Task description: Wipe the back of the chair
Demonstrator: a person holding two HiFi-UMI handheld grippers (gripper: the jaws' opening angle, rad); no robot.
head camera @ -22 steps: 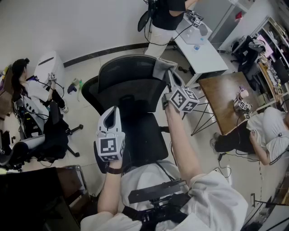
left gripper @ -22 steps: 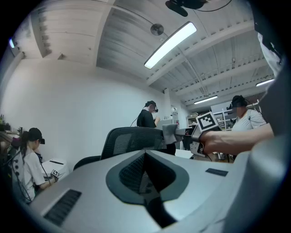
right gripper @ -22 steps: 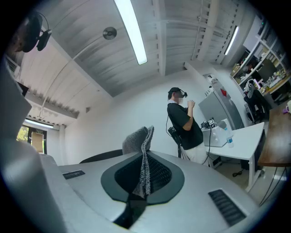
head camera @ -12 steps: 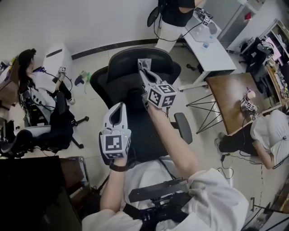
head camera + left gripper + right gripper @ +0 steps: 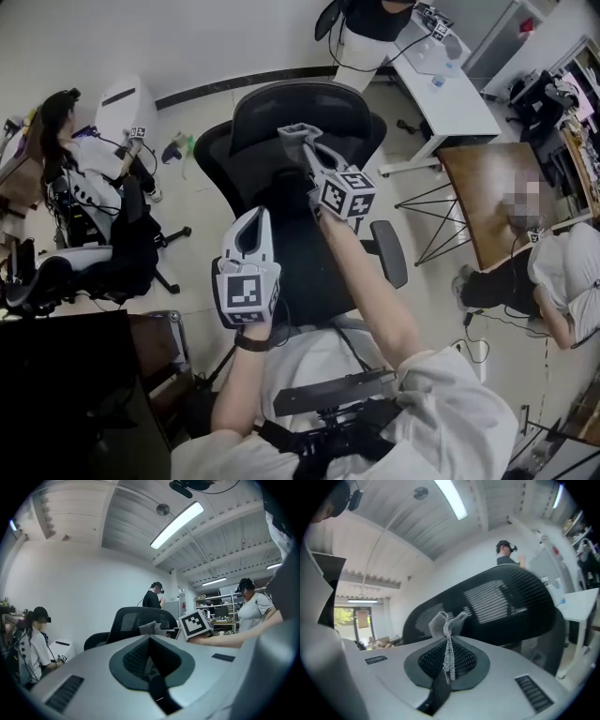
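A black mesh office chair (image 5: pixel 281 112) stands in front of me, its curved back (image 5: pixel 511 606) filling the right gripper view. My right gripper (image 5: pixel 302 141) is shut on a grey cloth (image 5: pixel 296 132), and the cloth (image 5: pixel 446 625) sticks up between its jaws close to the inner face of the chair back. My left gripper (image 5: pixel 249 230) hangs lower over the left side of the seat, jaws shut with nothing in them. From the left gripper view the chair back (image 5: pixel 140 620) and the right gripper's marker cube (image 5: pixel 197 625) show beyond the jaws.
A seated person (image 5: pixel 84 178) and another black chair (image 5: pixel 131 253) are at the left. White desk (image 5: pixel 441 84) and a wooden table (image 5: pixel 497 197) stand at the right, with a person (image 5: pixel 553 281) sitting there. Someone stands behind the chair (image 5: pixel 366 28).
My right gripper has carried the cloth from the right top edge of the chair back leftward and down to its middle. The left gripper has stayed by the seat.
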